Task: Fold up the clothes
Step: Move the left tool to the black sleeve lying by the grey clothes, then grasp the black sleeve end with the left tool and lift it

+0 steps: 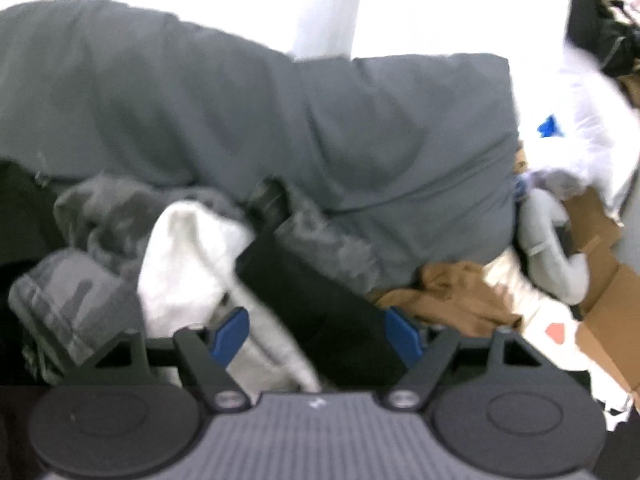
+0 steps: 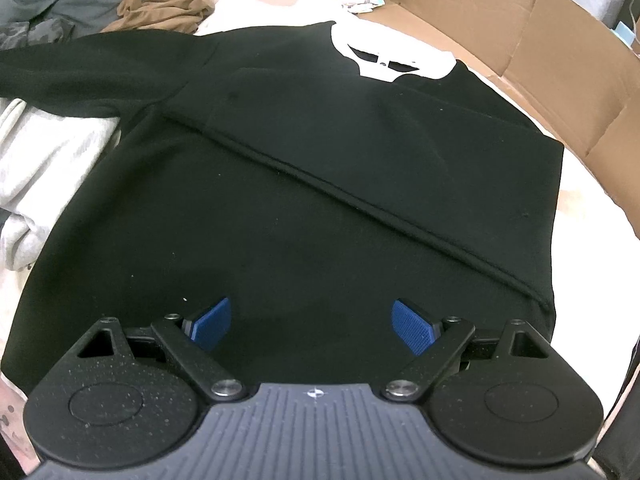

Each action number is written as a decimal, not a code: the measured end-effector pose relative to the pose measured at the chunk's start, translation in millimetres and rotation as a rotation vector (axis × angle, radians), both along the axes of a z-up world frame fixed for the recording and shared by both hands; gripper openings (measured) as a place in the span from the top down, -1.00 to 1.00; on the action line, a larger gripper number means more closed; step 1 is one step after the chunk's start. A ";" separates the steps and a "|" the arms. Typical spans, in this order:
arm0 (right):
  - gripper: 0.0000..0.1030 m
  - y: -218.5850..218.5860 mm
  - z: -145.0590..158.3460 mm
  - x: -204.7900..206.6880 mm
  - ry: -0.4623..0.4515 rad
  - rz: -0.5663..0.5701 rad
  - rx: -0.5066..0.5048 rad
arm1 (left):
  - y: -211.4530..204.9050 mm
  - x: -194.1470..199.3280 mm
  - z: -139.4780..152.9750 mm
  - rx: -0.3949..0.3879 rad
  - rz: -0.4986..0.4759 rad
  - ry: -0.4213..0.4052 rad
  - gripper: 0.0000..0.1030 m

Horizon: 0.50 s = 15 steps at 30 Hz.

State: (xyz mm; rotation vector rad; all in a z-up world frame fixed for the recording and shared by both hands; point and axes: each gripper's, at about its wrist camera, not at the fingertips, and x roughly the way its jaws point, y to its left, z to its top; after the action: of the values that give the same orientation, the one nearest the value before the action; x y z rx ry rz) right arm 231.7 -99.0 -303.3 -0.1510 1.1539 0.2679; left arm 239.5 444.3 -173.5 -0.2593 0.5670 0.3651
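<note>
Hovering over the near hem, the right gripper [image 2: 311, 326] has its jaws wide apart and empty, directly above the black long-sleeved sweatshirt with a white collar [image 2: 304, 184], which lies flat on the bed. Its long axis runs from that near hem away to the collar at the far side, and one sleeve is folded across the chest. The other sleeve stretches far left, where the left gripper [image 1: 318, 330], jaws apart and clamped on nothing, straddles it beside a light grey garment [image 1: 256, 344].
</note>
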 end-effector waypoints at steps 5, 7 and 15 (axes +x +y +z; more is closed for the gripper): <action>-0.78 1.1 1.0 -2.3 -0.003 0.006 0.001 | 7.8 11.7 -0.6 -0.042 0.019 0.006 -0.49; -0.78 0.4 1.1 -2.8 -0.007 0.012 0.000 | 15.3 14.4 -6.3 -0.078 0.043 0.014 -0.49; -0.78 -0.5 -2.1 -2.3 0.001 0.002 0.005 | 21.3 16.6 -9.6 -0.048 0.098 -0.028 -0.04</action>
State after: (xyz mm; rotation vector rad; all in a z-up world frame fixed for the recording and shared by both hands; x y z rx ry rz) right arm 229.4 -99.5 -305.3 -0.1476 1.1542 0.2732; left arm 256.2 465.7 -183.1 -0.3394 0.5371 0.4427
